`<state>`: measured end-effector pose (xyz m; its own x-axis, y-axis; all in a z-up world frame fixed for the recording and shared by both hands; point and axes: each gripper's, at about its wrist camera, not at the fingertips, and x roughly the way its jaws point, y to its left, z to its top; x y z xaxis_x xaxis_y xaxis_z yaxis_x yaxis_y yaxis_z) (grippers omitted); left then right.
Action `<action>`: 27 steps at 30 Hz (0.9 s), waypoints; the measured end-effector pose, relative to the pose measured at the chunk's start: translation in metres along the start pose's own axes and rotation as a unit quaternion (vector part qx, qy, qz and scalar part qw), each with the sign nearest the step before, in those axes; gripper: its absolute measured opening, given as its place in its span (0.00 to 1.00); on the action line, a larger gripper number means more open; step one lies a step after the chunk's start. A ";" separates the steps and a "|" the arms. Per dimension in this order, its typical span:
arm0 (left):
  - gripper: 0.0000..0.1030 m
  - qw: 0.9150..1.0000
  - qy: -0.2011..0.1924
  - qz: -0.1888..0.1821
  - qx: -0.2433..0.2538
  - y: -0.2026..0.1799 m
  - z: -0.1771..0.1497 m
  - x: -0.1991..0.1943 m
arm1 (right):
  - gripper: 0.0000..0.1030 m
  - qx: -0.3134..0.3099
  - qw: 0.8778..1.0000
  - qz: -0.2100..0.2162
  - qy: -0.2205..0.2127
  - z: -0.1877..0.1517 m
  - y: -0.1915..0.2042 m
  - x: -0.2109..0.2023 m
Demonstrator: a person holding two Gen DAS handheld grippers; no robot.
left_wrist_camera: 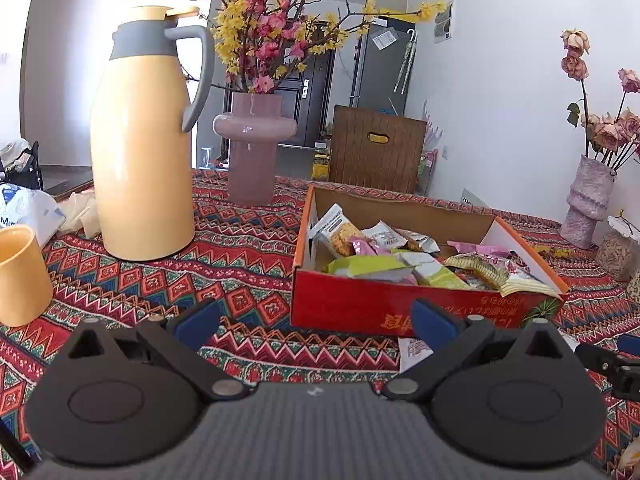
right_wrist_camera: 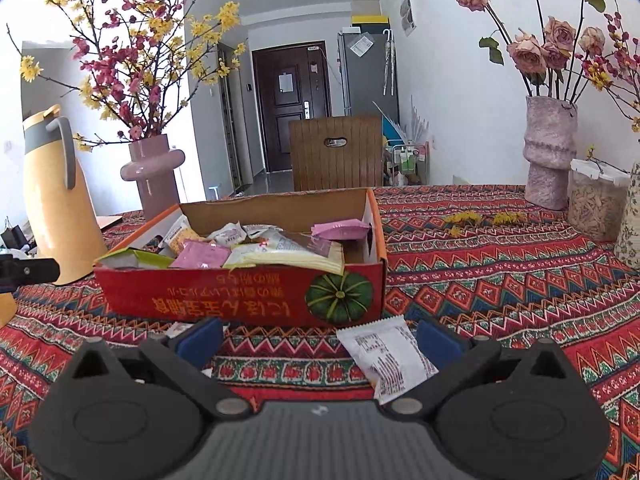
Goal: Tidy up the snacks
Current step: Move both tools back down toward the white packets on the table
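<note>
Left gripper (left_wrist_camera: 316, 322): fingers spread wide, nothing between them, low over the patterned desk (left_wrist_camera: 248, 256). Right gripper (right_wrist_camera: 320, 340): fingers also spread, empty.

Red cardboard box (right_wrist_camera: 240, 300) sits mid-desk, open top, packed with snack packets (right_wrist_camera: 280, 254) in pink, green, white and yellow. In the left wrist view the box (left_wrist_camera: 360, 304) is ahead and to the right of the fingers.

One white snack packet (right_wrist_camera: 390, 356) is outside the box, flat on the desk just near of its front wall, lying close to the inner side of the right gripper's right finger (right_wrist_camera: 438, 344); contact unclear. Same packet (left_wrist_camera: 414, 352) shows in the left wrist view, partly hidden behind that gripper's right finger.

Left of the box: yellow thermos jug (left_wrist_camera: 144, 152) with grey handle, a yellow cup (left_wrist_camera: 20, 276) nearer, and a pink vase (left_wrist_camera: 254, 148) of blossom branches further back. Far right: textured vase (right_wrist_camera: 550, 156) of roses, plus a clear container (right_wrist_camera: 596, 200) beside it.
</note>
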<state>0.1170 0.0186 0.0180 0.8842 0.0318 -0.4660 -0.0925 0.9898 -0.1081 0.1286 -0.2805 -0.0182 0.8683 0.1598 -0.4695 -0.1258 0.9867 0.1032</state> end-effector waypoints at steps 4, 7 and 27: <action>1.00 1.000 0.012 0.006 -0.008 0.010 -0.009 0.004 | 1.00 0.007 1.000 -0.007 0.013 -0.010 -0.006 0.001; 1.00 1.000 0.017 0.011 -0.013 0.016 -0.017 0.011 | 1.00 0.013 1.000 -0.012 0.022 -0.016 -0.009 0.003; 1.00 0.998 0.043 0.003 -0.039 0.028 -0.034 0.030 | 1.00 0.012 0.999 -0.024 0.045 -0.021 -0.010 0.018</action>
<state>0.1257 0.0423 -0.0289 0.8416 0.0222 -0.5396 -0.1361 0.9756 -0.1721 0.1357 -0.2866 -0.0459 0.8261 0.1152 -0.5516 -0.0728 0.9925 0.0982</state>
